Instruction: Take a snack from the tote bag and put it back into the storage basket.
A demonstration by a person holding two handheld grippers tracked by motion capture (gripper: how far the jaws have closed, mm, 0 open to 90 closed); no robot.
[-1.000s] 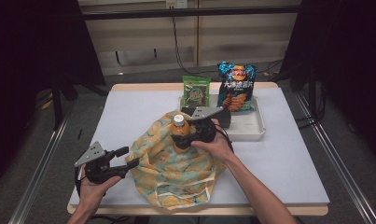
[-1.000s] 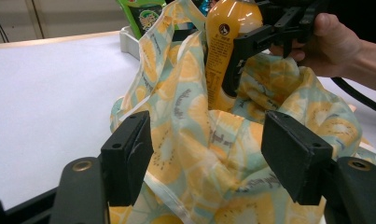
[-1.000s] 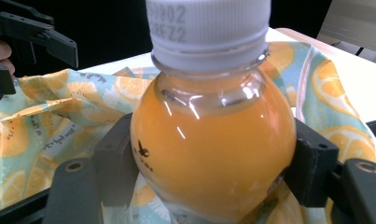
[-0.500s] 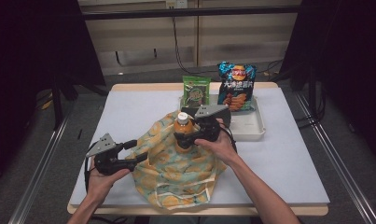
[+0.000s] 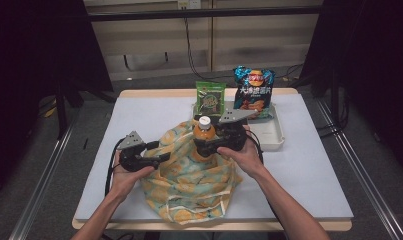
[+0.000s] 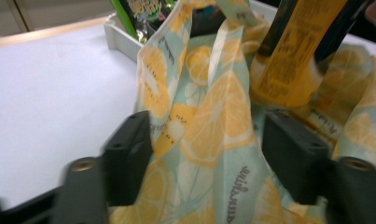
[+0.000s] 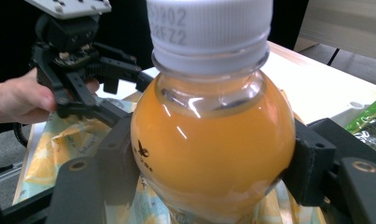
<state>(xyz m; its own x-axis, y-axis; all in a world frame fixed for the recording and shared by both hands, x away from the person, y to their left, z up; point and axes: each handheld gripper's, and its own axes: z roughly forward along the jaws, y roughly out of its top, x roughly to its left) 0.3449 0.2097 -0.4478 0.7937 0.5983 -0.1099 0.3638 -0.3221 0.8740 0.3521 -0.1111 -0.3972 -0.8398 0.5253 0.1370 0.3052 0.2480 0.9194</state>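
Observation:
A lemon-print cloth bag [image 5: 194, 182] lies crumpled at the table's front middle. Above its far side I hold an orange juice bottle [image 5: 204, 132] with a white cap, upright, my right gripper [image 5: 205, 145] shut on its round body [image 7: 213, 140]. My left gripper [image 5: 161, 157] is at the bag's left edge. Its jaws have just been closing, and a loose fold of the bag [image 6: 213, 121] stands between them without being pinched. The bottle's yellow label [image 6: 293, 56] shows just beyond that fold. In the right gripper view the left gripper [image 7: 125, 95] sits behind the bottle.
A white tray [image 5: 269, 140] stands at the back right of the white table [image 5: 314, 170]. Propped in it are a green snack packet [image 5: 210, 99] and a blue chip bag [image 5: 253, 92]. Dark floor and metal rails flank the table.
My left gripper has moved right and onto the bag's left edge, its jaws narrower. My right gripper has carried the bottle a little up and to the right.

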